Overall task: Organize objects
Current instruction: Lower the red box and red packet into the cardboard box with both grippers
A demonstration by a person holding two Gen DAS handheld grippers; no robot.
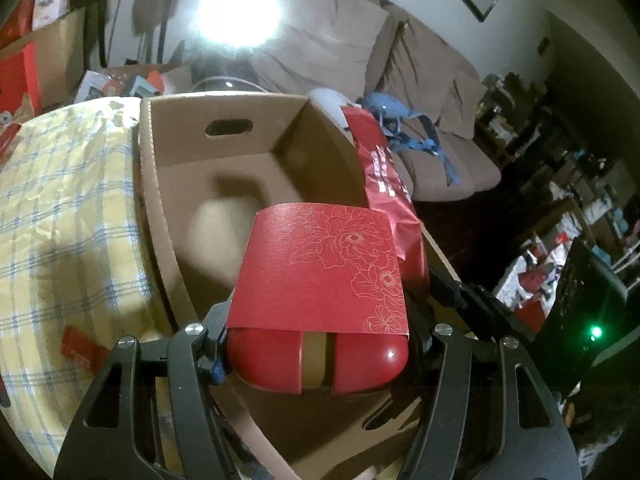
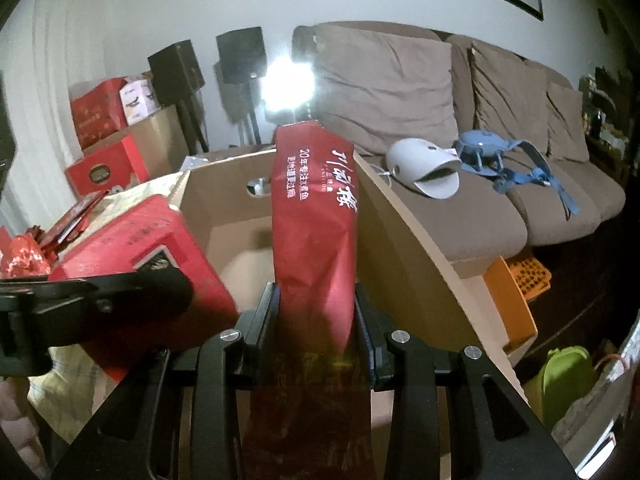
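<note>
The cardboard box (image 1: 224,152) stands open on the yellow plaid tablecloth (image 1: 68,200), a handle slot cut in its far wall and its bare floor showing. The left gripper (image 1: 318,332) holds a red case (image 1: 320,356) with a gold-flowered sleeve above the box's near edge, its jaws closed against the case's two ends. The right gripper (image 2: 316,320) pinches a red foil pouch (image 2: 316,216) printed with white characters, held upright over the box's right wall; its lower end, dark and blurred, seems to hang below the fingers. Behind, a brown sofa (image 2: 460,184) carries a white appliance (image 2: 424,168) and a blue harness (image 2: 508,160).
</note>
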